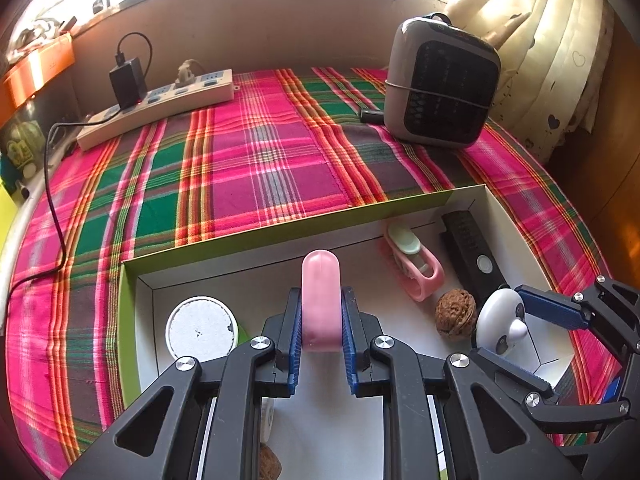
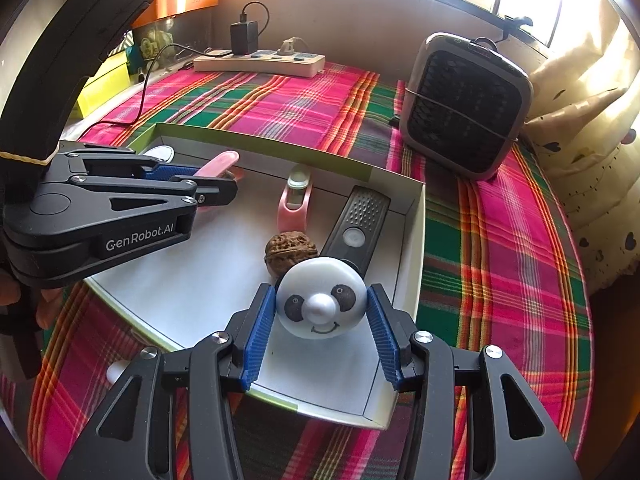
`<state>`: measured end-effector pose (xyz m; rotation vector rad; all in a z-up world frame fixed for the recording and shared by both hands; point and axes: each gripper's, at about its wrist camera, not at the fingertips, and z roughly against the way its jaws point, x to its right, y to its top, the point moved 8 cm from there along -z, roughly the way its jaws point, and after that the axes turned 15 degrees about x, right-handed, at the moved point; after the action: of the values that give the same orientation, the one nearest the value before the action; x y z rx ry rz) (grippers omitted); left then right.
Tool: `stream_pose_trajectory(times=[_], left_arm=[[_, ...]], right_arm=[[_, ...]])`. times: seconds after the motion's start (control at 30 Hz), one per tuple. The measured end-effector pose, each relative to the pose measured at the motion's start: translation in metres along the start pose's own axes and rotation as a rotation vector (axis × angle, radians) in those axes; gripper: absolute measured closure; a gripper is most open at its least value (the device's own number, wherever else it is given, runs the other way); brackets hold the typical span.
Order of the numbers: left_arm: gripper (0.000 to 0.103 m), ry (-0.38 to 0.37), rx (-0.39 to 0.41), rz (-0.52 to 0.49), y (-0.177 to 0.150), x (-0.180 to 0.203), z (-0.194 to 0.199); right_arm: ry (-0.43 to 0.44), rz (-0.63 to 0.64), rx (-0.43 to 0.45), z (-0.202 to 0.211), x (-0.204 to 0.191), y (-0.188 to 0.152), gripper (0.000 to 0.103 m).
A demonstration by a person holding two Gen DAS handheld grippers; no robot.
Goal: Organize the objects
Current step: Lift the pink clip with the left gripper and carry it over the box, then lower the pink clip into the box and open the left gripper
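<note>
My left gripper is shut on a flat pink rounded piece that sticks out past its blue pads, above the white floor of a shallow green-rimmed box. In the right wrist view the left gripper and the pink piece hang over the box's left side. My right gripper is shut on a round white panda-face toy over the box's near right part. The left wrist view shows the panda toy at the right.
In the box lie a walnut, a pink clip, a black remote-like bar and a white disc. On the plaid cloth stand a power strip with a cable and a grey heater.
</note>
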<state>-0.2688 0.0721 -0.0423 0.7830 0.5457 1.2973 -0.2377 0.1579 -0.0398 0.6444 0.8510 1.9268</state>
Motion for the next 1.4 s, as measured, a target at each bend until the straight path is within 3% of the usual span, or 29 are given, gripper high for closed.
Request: stream_pose_trajectory(times=[0.63, 0.87, 1.4], left_arm=[[0.086, 0.01, 0.002, -0.01, 0.0, 0.0, -0.002], [0.074, 0.001, 0.003, -0.03, -0.001, 0.005, -0.003], [0.068, 0.018, 0.016, -0.032, -0.003, 0.005, 0.009]], right_arm=[[-0.013, 0.007, -0.005, -0.004, 0.001, -0.001, 0.055], [-0.016, 0.003, -0.007, -0.004, 0.001, 0.0, 0.055], [-0.015, -0.033, 0.005, 0.004, 0.0, -0.004, 0.055]])
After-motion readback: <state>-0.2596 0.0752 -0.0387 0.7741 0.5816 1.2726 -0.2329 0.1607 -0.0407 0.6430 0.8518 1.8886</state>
